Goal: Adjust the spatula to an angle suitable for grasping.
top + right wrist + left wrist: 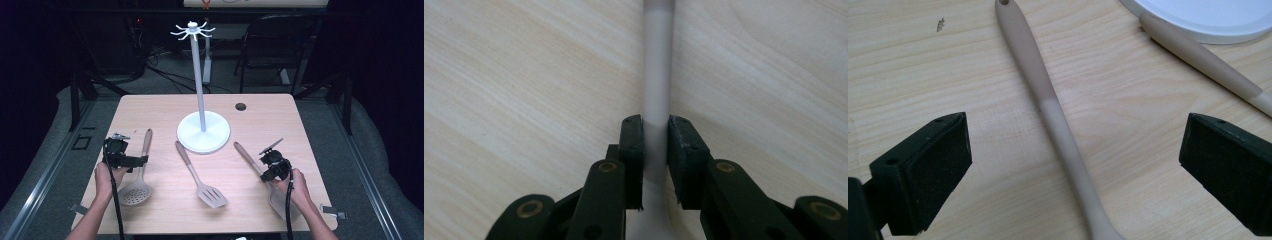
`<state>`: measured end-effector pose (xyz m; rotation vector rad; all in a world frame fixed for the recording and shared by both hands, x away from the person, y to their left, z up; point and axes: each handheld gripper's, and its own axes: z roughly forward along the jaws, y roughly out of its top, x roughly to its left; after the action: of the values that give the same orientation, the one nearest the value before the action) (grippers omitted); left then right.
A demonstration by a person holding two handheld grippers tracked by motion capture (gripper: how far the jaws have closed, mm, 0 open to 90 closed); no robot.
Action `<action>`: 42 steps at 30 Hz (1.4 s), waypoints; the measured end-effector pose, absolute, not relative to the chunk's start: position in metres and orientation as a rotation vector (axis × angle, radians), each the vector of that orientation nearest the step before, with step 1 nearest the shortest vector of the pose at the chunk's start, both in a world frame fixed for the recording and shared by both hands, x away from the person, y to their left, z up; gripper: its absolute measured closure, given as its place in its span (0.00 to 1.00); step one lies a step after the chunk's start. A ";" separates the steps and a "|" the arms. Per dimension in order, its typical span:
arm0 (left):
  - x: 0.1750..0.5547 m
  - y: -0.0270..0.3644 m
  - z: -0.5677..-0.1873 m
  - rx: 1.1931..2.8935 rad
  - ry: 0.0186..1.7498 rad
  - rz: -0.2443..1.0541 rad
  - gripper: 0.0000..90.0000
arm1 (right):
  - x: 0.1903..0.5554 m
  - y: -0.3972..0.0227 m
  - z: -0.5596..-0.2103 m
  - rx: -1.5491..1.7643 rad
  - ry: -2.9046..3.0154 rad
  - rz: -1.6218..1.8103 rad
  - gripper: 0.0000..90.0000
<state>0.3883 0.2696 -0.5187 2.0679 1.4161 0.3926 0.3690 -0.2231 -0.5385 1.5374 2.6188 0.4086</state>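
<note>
In the high view my right hand point(295, 187) sits at the lower right of the frame, forearm coming up from the bottom edge, with the right gripper point(272, 167) angled toward the upper left along the table point(260, 125). In the right gripper view its black jaws are pinching the smooth, round, pale handle of a spatula point(657, 75), pads pressed on both sides; that spatula lies on the table at lower right, its flat blade partly under my hand.

My left hand point(107, 177) is at lower left, and the left gripper point(120, 155) hangs over a slotted spoon point(137, 175). In the left gripper view its foam-faced jaws are spread wide, with the spoon's tapered two-tone handle point(1048, 100) running between them, untouched.

A slotted turner point(200, 177) lies in the middle of the frame. Behind it stands a white rack point(202, 100) with a round base, thin pole and hooks on top. The tabletop is light wood grain.
</note>
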 end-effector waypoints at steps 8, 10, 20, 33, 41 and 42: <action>0.388 0.264 -0.518 2.079 1.401 0.389 0.00 | 0.370 -0.212 -0.535 1.492 2.605 0.407 0.81; 0.388 0.263 -0.518 2.086 1.401 0.387 0.00 | 0.372 -0.209 -0.537 1.484 2.606 0.388 0.81; 0.389 0.261 -0.519 2.093 1.391 0.384 0.00 | 0.374 -0.212 -0.541 1.505 2.590 0.402 0.87; 0.386 0.264 -0.515 2.041 1.394 0.388 0.00 | 0.366 -0.207 -0.524 1.454 2.530 0.532 0.88; 0.385 0.259 -0.510 1.991 1.379 0.406 0.00 | 0.360 -0.194 -0.510 1.382 2.535 0.624 0.88; 0.385 0.259 -0.509 1.988 1.378 0.403 0.00 | 0.360 -0.193 -0.508 1.364 2.534 0.634 0.88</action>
<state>0.3846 0.2591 -0.5085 1.9882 1.3781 0.4029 0.3601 -0.1929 -0.5079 1.3640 2.5341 0.6337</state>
